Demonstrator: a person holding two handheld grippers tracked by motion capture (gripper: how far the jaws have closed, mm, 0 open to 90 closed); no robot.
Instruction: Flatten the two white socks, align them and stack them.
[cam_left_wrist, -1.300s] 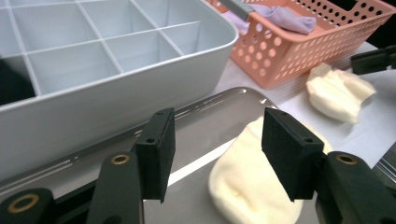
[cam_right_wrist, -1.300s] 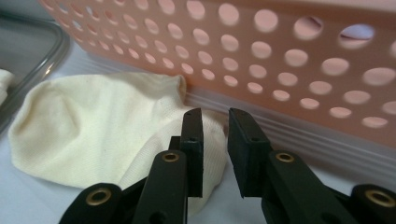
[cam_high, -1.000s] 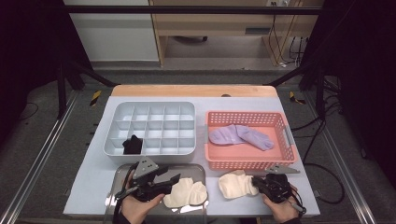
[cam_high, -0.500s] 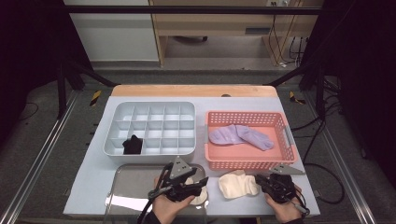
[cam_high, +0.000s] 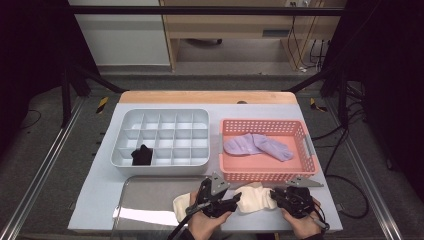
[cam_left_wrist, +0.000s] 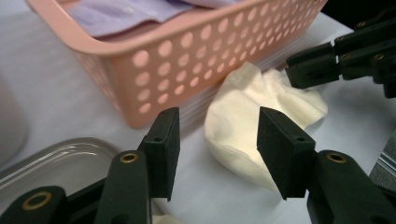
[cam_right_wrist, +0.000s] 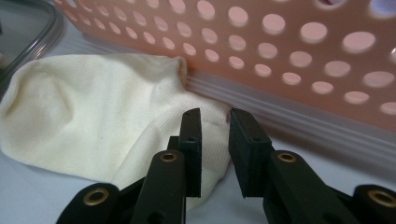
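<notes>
Cream sock (cam_high: 252, 198) between two grippers, near the pink basket (cam_high: 265, 172).
Left gripper (cam_left_wrist: 215, 140) unclenched and closing around it; right gripper (cam_right_wrist: 215, 140) slightly parted, opening, pads off the cloth.

Overhead and close jaw-level views, shared cream sock (cam_high: 252, 198)

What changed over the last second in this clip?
The left gripper swung rightward from the steel tray to the cream sock beside the pink basket, its jaws closing somewhat astride it. The right gripper kept its place while its jaws opened, a narrow gap over the sock's edge. Purple socks and divided box stayed put.
</notes>
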